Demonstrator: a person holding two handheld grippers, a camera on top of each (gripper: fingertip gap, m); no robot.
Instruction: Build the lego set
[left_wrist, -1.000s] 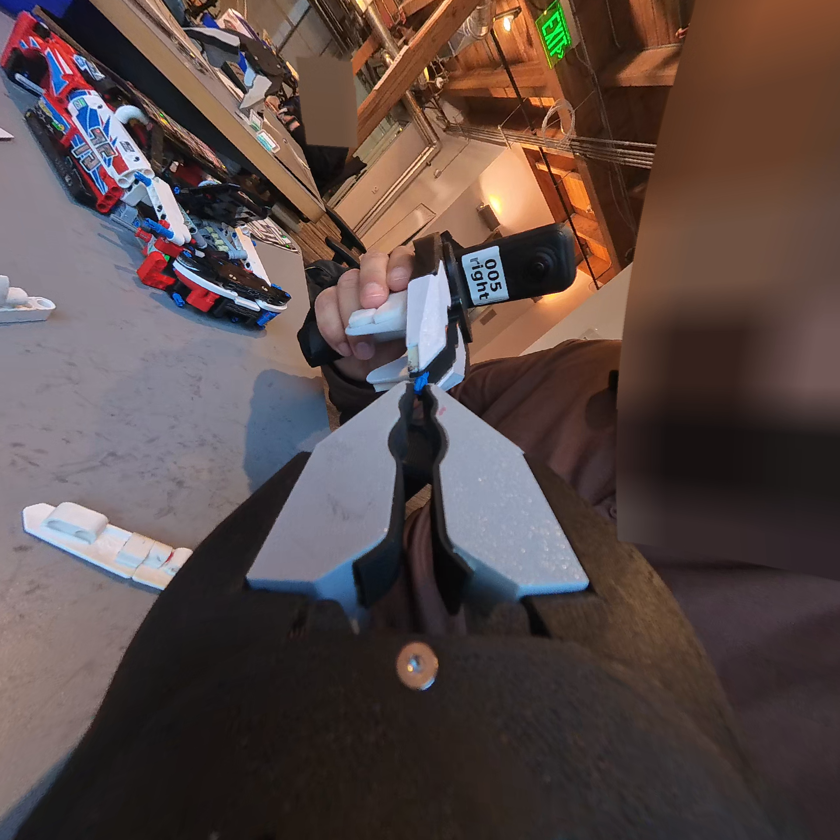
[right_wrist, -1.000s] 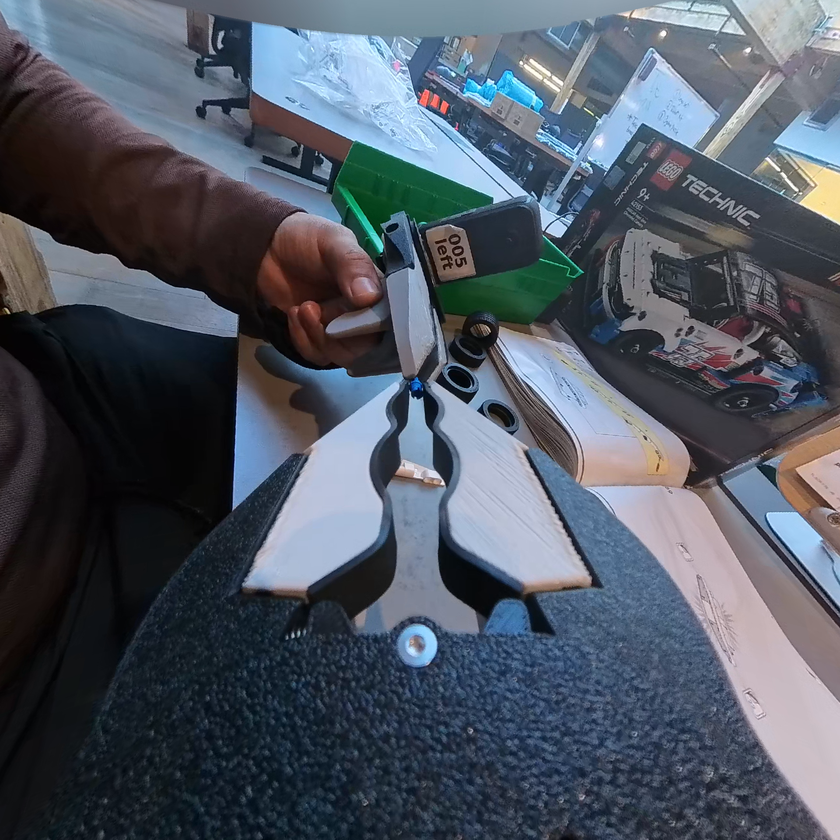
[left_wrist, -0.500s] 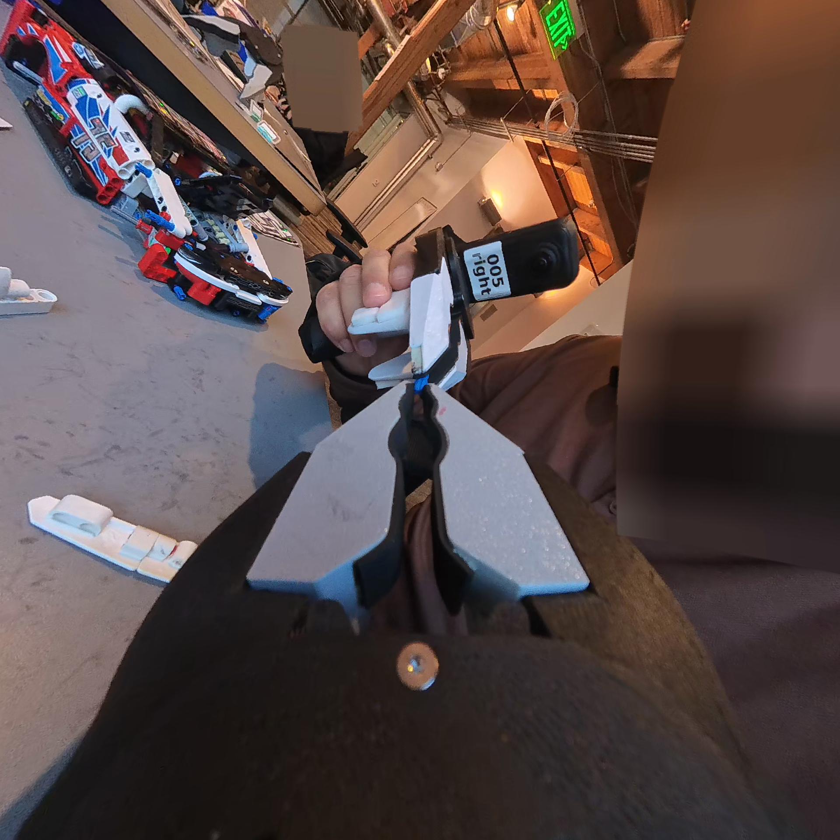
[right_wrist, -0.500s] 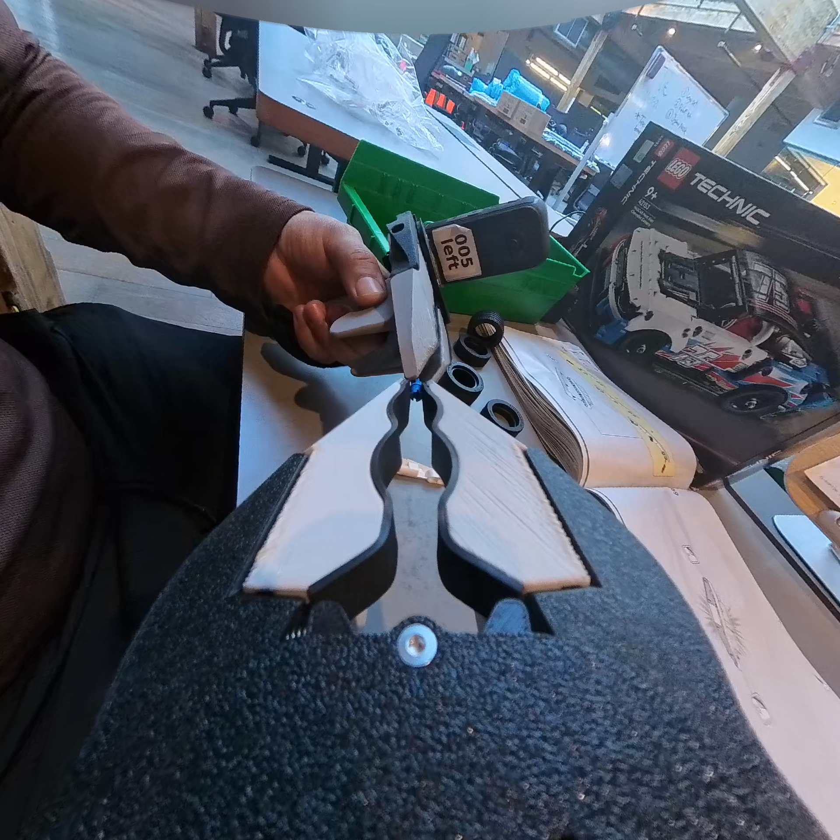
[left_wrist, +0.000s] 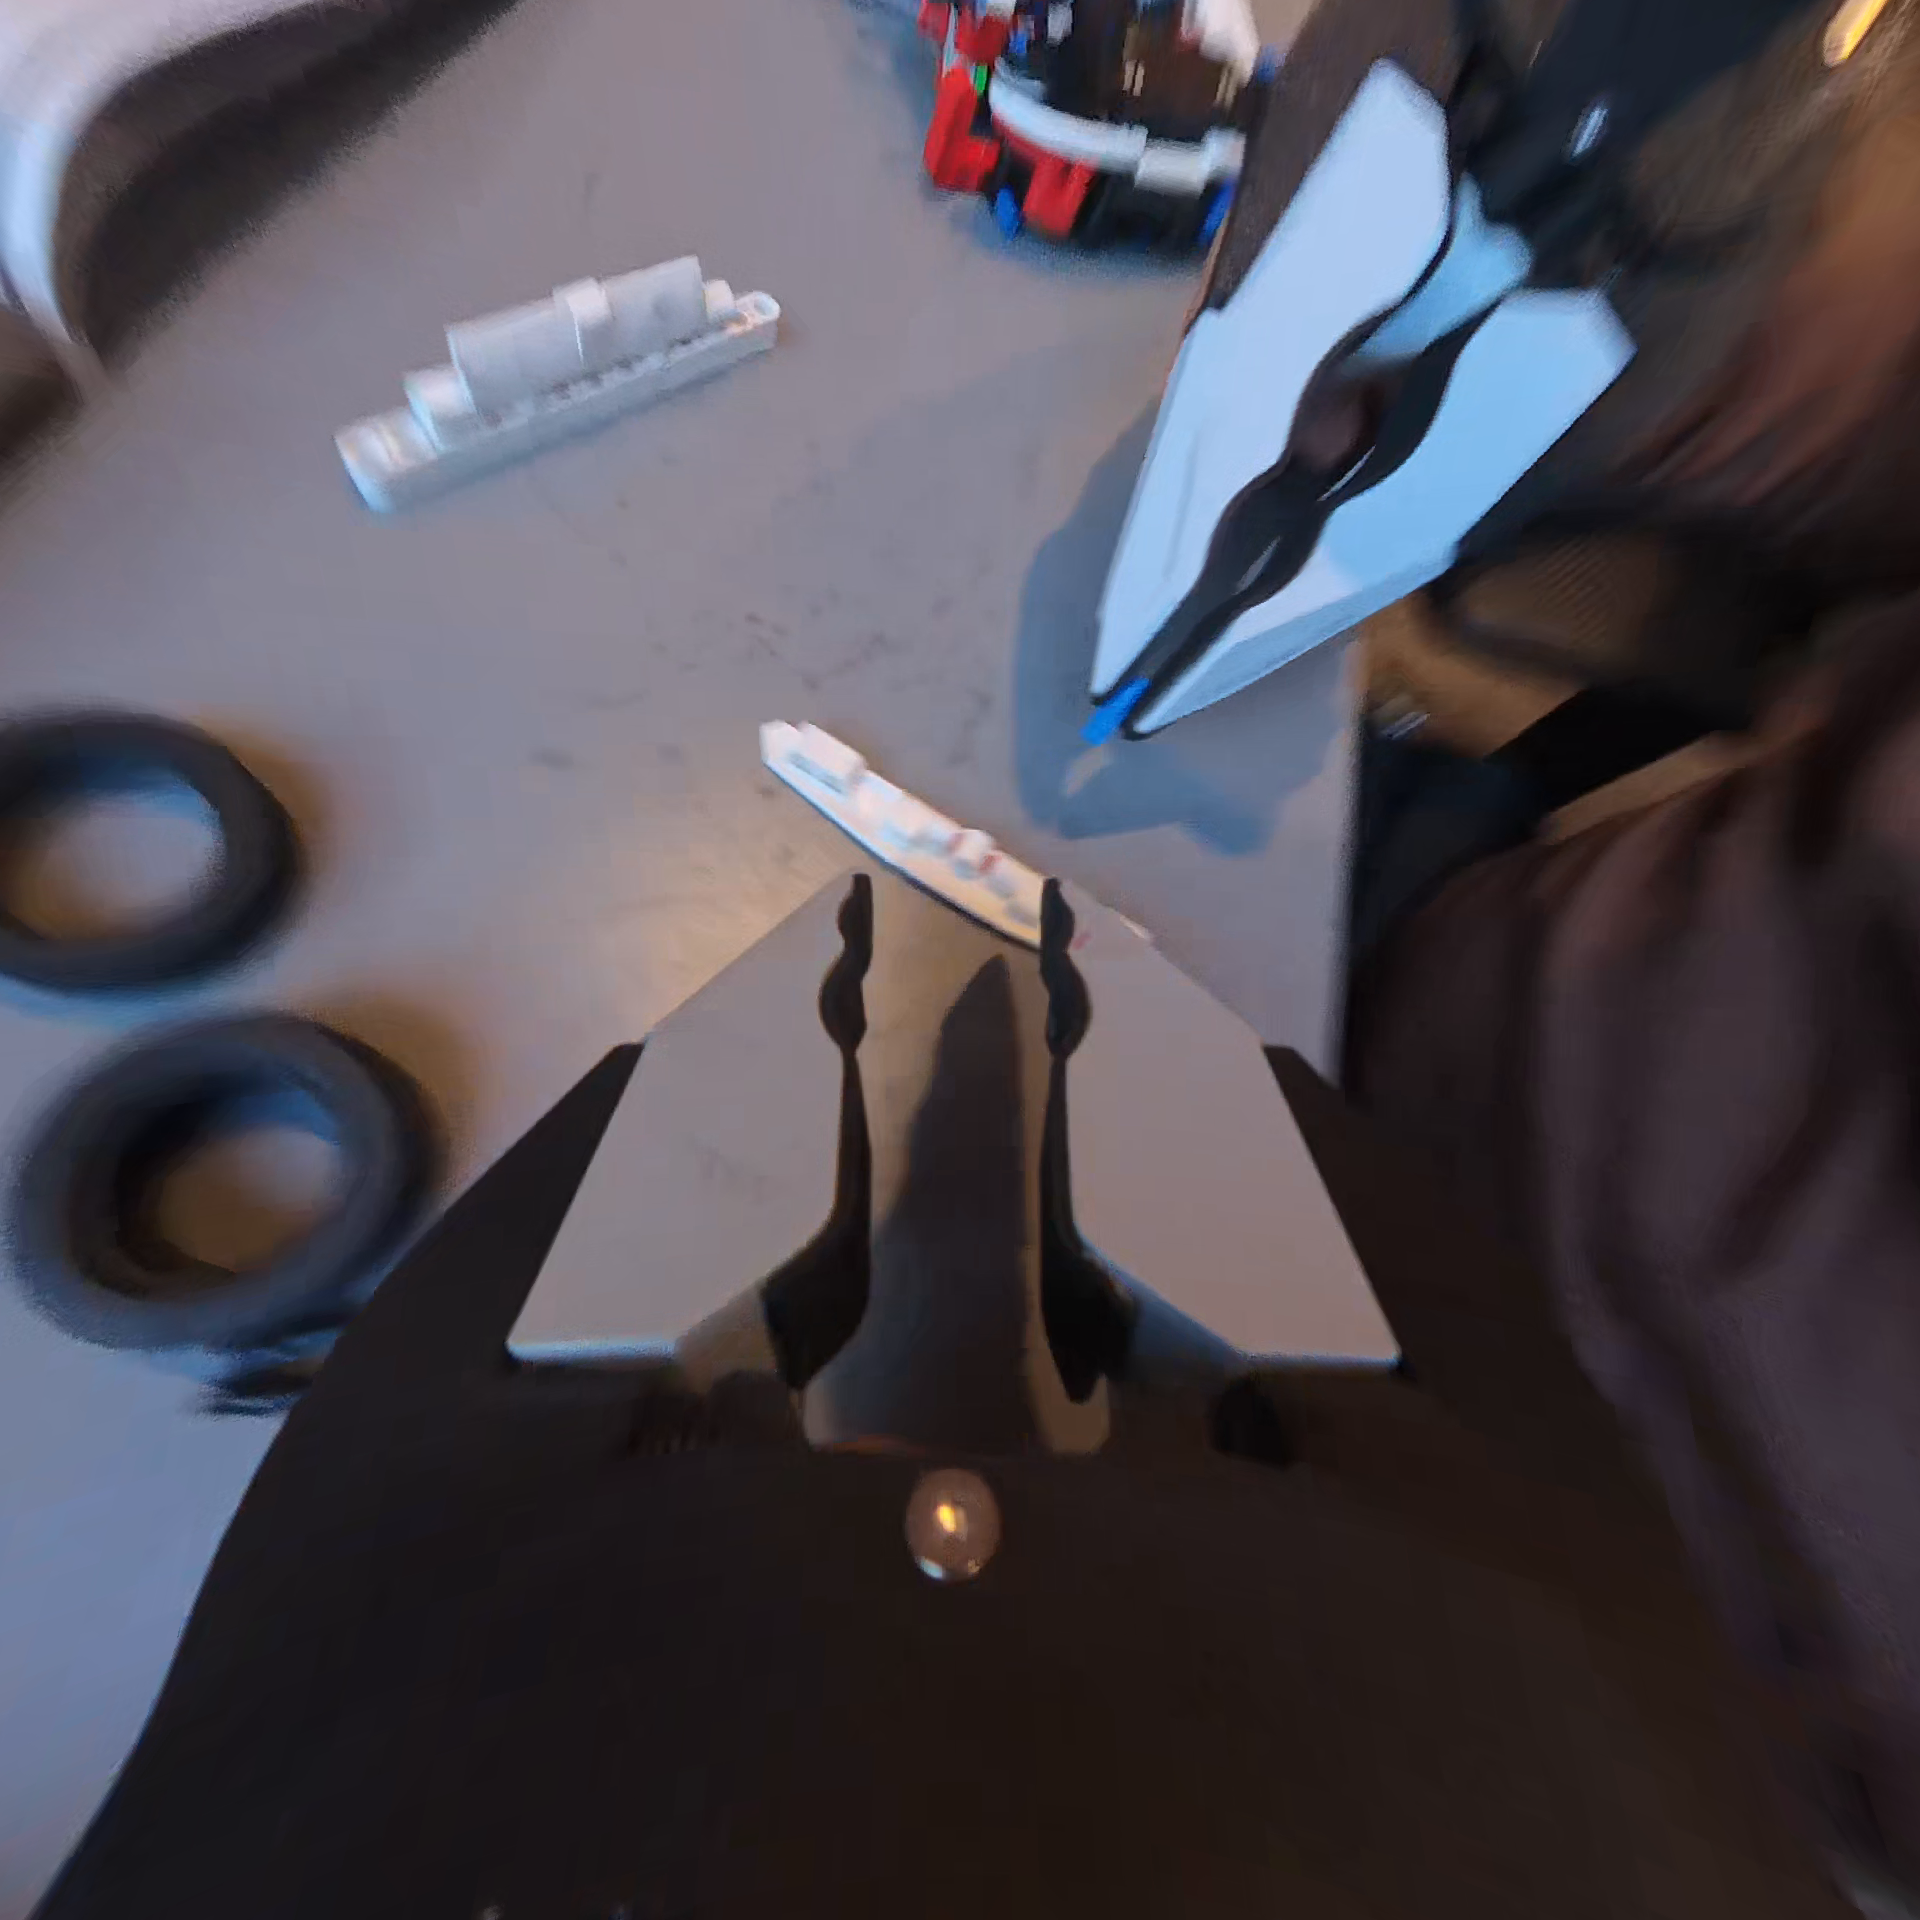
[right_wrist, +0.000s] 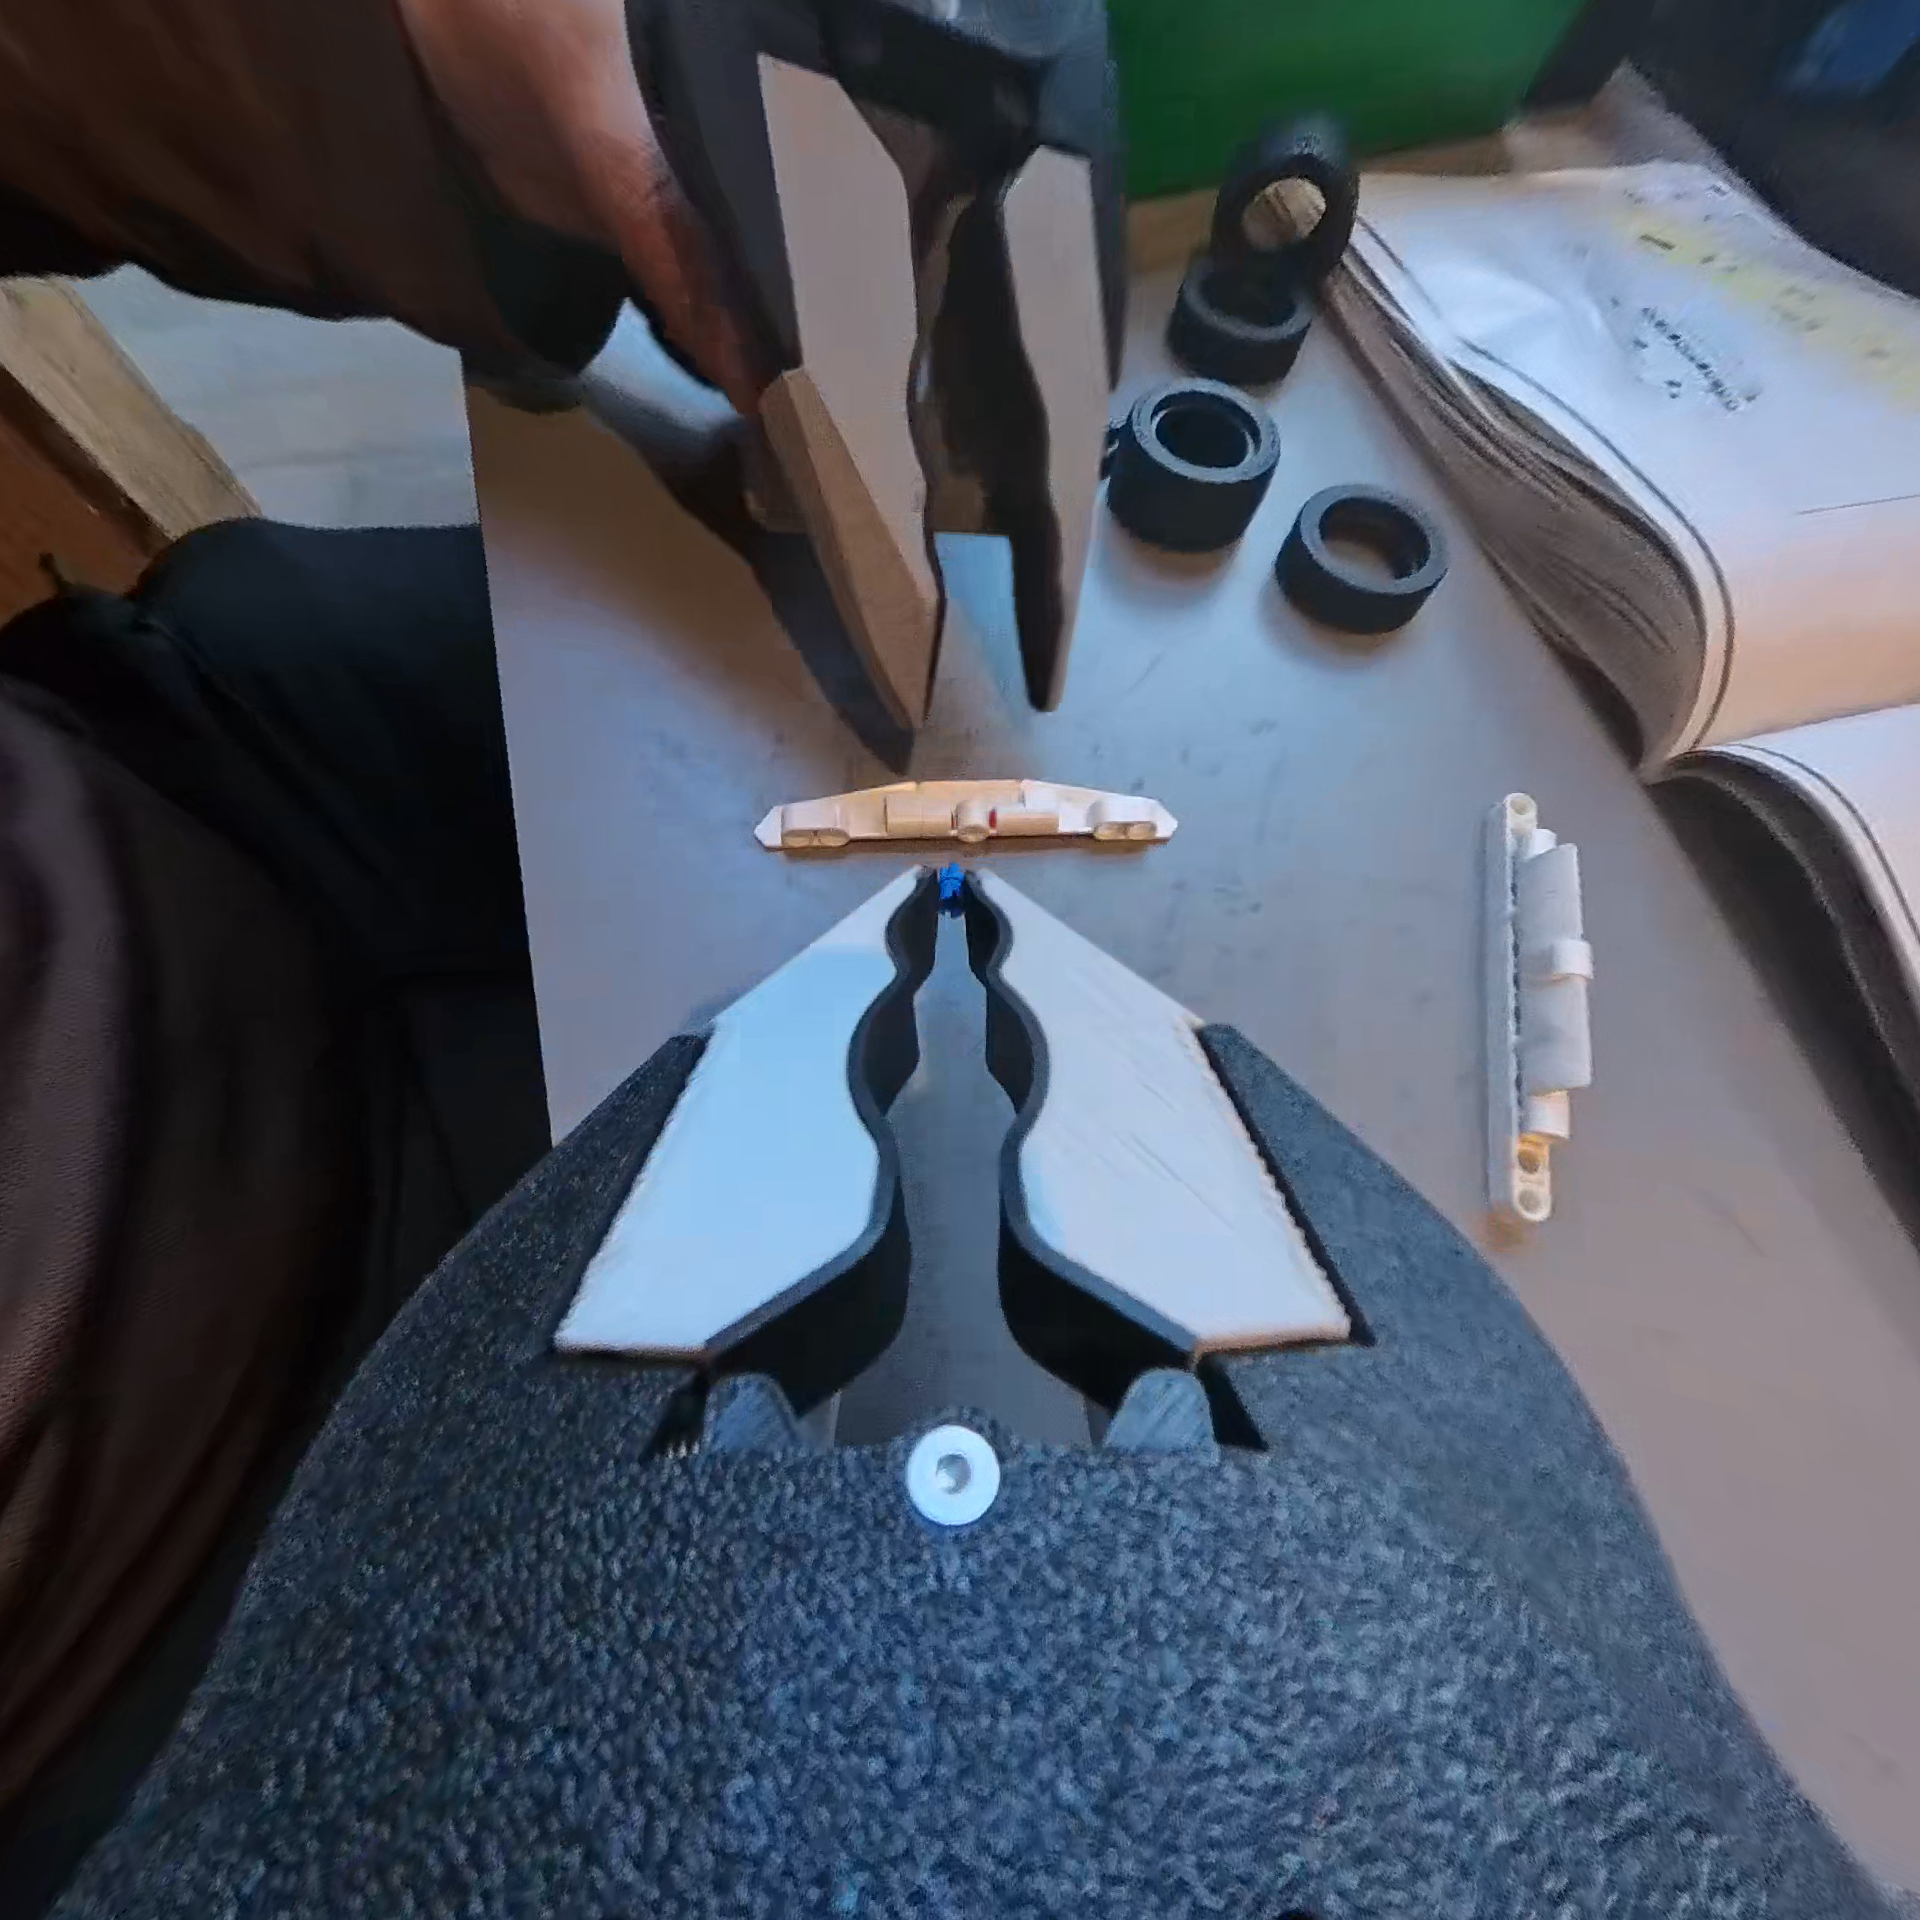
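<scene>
Seating the blue pin into the near white beam

Left of centre in the right wrist view, the left gripper (right_wrist: 987, 717) hangs just above the table with its fingers parted and empty, near the far side of the near white beam (right_wrist: 966, 818). To steady the beam, it could pinch it before any push. The right gripper (right_wrist: 948, 891) is closed on a small blue pin (right_wrist: 948, 889), just short of the beam's near side: line the pin up with a hole, then press straight in. Further right lie the second white beam (right_wrist: 1540, 1013) and loose black tyres (right_wrist: 1361, 559).
</scene>
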